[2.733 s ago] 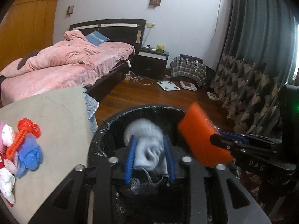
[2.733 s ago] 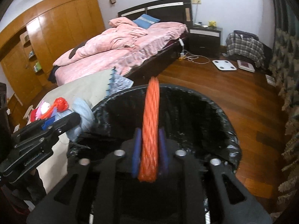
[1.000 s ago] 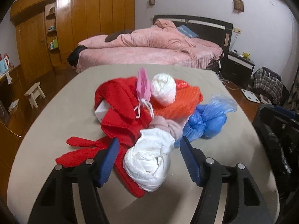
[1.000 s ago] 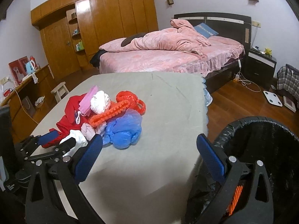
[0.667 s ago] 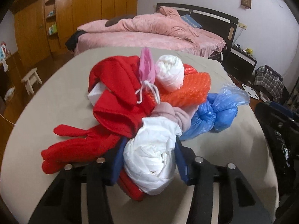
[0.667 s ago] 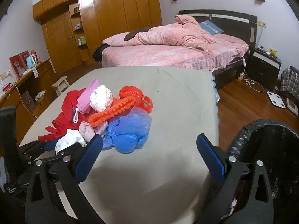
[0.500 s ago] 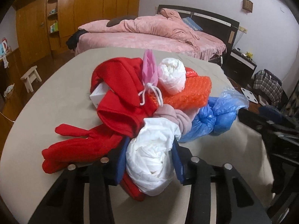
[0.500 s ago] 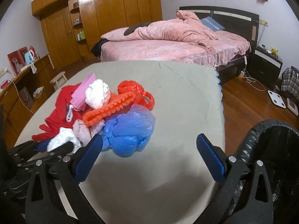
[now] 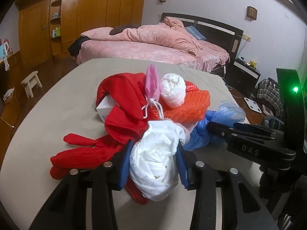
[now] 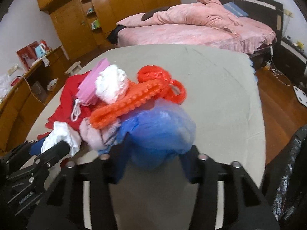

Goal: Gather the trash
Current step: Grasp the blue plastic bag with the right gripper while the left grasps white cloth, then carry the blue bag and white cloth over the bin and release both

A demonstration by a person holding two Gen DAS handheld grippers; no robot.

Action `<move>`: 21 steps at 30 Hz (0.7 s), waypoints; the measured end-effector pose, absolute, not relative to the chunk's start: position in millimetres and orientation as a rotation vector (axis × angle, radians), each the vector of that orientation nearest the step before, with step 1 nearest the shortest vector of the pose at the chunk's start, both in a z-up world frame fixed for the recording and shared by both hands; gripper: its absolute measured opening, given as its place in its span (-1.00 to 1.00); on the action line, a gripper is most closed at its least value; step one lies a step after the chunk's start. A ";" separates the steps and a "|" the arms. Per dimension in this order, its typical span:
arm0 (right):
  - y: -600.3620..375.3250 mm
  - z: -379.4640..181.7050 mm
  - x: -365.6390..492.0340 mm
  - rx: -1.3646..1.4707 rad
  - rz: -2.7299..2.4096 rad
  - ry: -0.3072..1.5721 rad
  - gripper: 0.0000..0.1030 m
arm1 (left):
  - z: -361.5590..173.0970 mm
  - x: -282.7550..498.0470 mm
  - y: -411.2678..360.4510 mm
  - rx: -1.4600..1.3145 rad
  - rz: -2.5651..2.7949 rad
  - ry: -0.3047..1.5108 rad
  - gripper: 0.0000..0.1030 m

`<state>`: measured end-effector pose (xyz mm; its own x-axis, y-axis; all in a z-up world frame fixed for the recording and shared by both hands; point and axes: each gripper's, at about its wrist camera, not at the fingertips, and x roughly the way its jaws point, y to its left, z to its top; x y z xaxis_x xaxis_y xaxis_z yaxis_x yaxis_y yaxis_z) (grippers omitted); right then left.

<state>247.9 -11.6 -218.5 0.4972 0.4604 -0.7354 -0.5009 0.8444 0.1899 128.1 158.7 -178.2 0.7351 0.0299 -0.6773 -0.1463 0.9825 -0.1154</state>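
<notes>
Between the left hand-held gripper (image 9: pixel 152 164) pads, a white crumpled plastic bag (image 9: pixel 155 157) is being clamped at its widest bulge, at the near edge of the trash pile on the table (image 9: pixel 57 107). Ahead of the right hand-held gripper (image 10: pixel 153 153), a blue plastic bag (image 10: pixel 159 132) is being straddled; whether the pads are being pressed onto it or only set around it cannot be told, as the frame is blurred. Both bags are being judged light, soft and slippery, likely to collapse under pressure. A bite deep into the bunched middle is being favoured over loose film at the edge. Just beyond, an orange mesh sleeve (image 10: pixel 128 103) is being left lying across the pile, touching the blue bag, so snagging is being expected on lift. At the far right, a black-lined bin (image 10: pixel 287 164) is being kept within reach.
</notes>
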 end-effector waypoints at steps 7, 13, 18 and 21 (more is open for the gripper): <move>-23.9 -200.3 230.6 -0.047 0.578 0.842 -0.35 | -163.2 121.2 151.9 -0.160 0.078 0.704 -0.18; -45.1 -182.6 216.6 -0.021 0.555 0.817 -0.35 | -147.9 113.7 139.4 -0.151 0.059 0.669 -0.18; -62.4 -165.0 205.1 -0.015 0.549 0.782 -0.35 | -135.9 110.7 131.2 -0.139 0.049 0.648 -0.18; -71.3 -154.3 195.3 0.001 0.541 0.761 -0.35 | -129.1 108.4 127.2 -0.131 0.047 0.635 -0.18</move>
<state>195.3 -71.3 -154.3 0.5946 0.4661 -0.6551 -0.4656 0.8639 0.1920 108.4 127.2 -129.1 0.8040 0.0032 -0.5946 -0.0838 0.9906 -0.1080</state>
